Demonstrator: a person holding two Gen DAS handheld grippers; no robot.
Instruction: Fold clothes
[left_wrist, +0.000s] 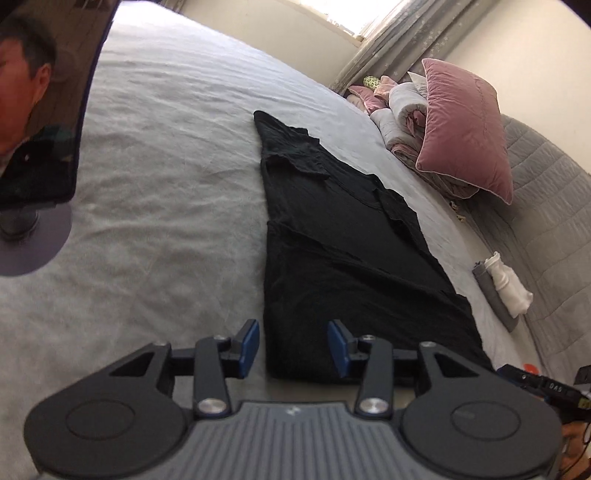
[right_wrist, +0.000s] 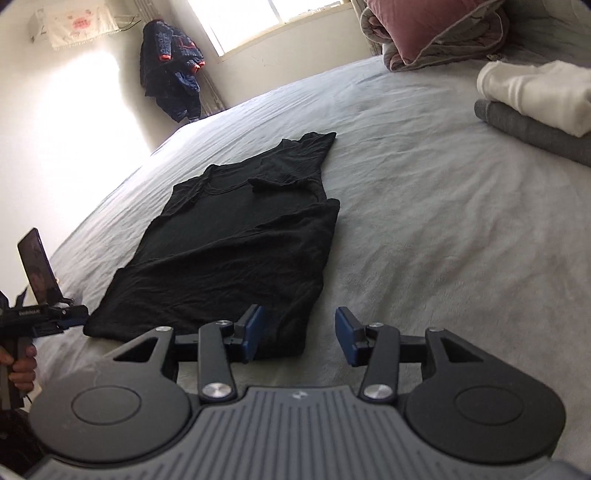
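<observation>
Your left gripper (left_wrist: 293, 347) and right gripper (right_wrist: 299, 338) hover with jaws spread and empty at the near hem of a black T-shirt (right_wrist: 236, 243), which lies flat on the grey bedsheet (right_wrist: 424, 229) with its sides and sleeves already folded inward. Its long axis runs away from you, neckline at the far end toward the window (right_wrist: 258, 22). Judged thin, soft and light, it will likely sag and slide unless you pinch both near hem corners through all layers.
</observation>
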